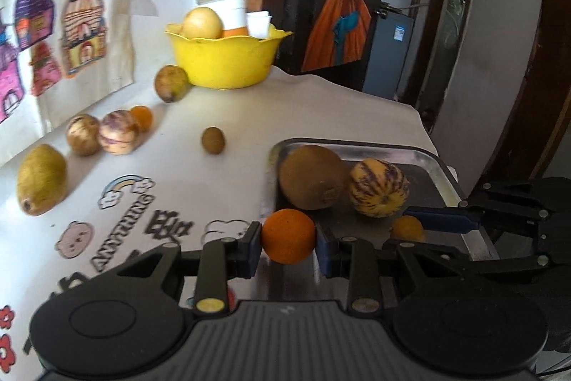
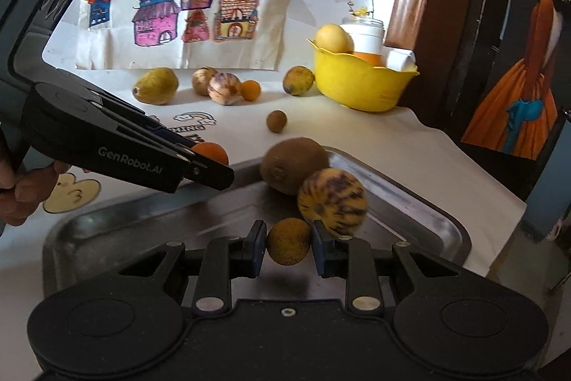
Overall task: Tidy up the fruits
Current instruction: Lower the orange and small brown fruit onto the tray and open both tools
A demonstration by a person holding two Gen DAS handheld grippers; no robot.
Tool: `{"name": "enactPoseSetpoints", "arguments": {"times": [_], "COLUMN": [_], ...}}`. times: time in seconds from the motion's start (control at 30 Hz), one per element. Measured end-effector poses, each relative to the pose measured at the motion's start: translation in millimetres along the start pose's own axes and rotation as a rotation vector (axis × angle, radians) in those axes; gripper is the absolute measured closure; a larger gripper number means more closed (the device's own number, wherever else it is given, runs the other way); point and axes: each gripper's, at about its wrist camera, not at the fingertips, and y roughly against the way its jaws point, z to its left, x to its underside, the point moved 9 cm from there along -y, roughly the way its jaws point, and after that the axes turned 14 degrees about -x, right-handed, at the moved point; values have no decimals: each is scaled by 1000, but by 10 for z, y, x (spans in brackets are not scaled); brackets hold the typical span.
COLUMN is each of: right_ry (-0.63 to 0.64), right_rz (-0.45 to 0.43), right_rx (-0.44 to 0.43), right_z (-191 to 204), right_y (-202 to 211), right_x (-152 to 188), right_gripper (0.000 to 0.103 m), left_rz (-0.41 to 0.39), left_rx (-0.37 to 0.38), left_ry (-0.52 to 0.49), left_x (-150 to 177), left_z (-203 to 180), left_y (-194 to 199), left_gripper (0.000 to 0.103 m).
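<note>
R hand-held gripper clamps speckled fruit, over tray

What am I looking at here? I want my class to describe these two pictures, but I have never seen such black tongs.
A person holds a hand-operated gripper in each hand; each carries a camera looking along its fingers. In the left view, the left gripper clamps a bright orange. In the right view, the right gripper clamps a speckled orange fruit over the metal tray, which holds a brown fruit and a striped melon. More fruit and a yellow bowl sit on the table.
</note>
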Motion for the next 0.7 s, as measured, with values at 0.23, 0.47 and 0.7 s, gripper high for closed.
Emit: {"name": "enactPoseSetpoints", "arguments": {"times": [0.23, 0.47, 0.7], "right_ry": [-12, -26, -22], "right_rz": [-4, -11, -16], "right_rx": [11, 10, 11], "right_z": [-120, -156, -153], "right_y": [8, -3, 10], "right_x": [76, 111, 113], "right_gripper": [74, 74, 74], "left_rz": [9, 15, 27], "left_rx": [7, 12, 15], "left_ry": [-27, -32, -29], "left_x": [-11, -13, -9], "left_z": [-144, -195, -206], "left_y": [-122, -187, -210], "left_gripper": [69, 69, 68]}}
